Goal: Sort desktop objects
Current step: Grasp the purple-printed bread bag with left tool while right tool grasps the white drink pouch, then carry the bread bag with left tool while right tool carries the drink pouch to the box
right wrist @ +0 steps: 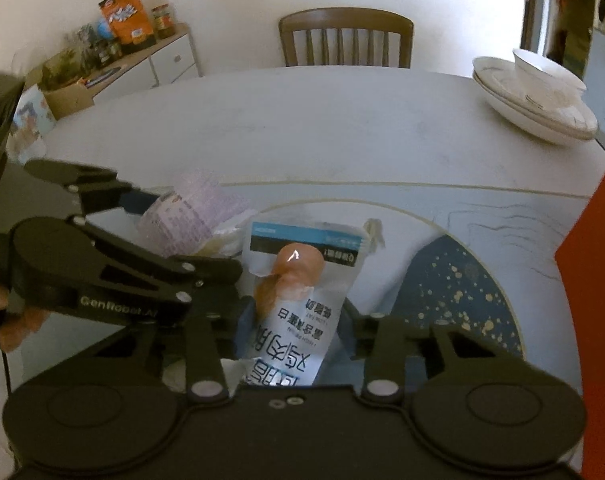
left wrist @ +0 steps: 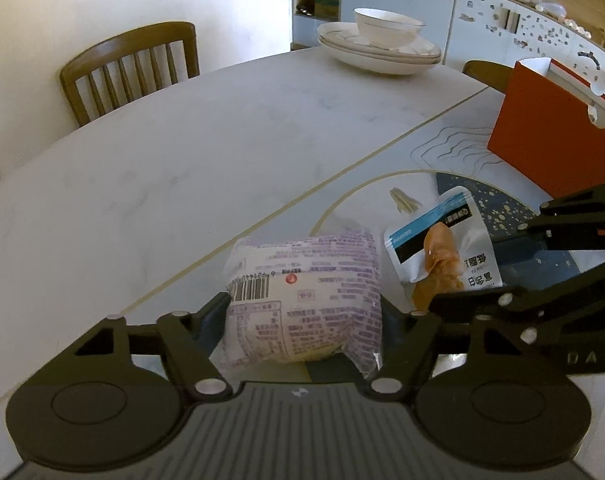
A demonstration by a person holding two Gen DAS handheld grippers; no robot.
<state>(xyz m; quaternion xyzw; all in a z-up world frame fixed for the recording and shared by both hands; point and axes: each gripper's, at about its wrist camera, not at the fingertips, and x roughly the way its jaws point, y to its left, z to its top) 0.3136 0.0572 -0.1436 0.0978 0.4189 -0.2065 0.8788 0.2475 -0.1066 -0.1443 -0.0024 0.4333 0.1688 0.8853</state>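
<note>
My left gripper [left wrist: 302,312] is shut on a purple-printed bread packet [left wrist: 306,292] and holds it just above the white table [left wrist: 182,152]. My right gripper [right wrist: 292,320] is shut on a white and blue chicken-breast pouch [right wrist: 302,280], held beside the bread packet [right wrist: 190,220]. The pouch [left wrist: 442,248] shows in the left wrist view to the right of the bread, with the right gripper [left wrist: 542,264] behind it. The left gripper [right wrist: 142,232] shows at the left of the right wrist view. An orange box [left wrist: 550,128] stands open at the right.
A placemat with a dark blue speckled patch [right wrist: 454,292] lies under both packets. Stacked white plates with a bowl [left wrist: 382,44] sit at the far table edge. Wooden chairs [left wrist: 130,68] stand behind the table. A sideboard with groceries [right wrist: 118,40] is at the far left.
</note>
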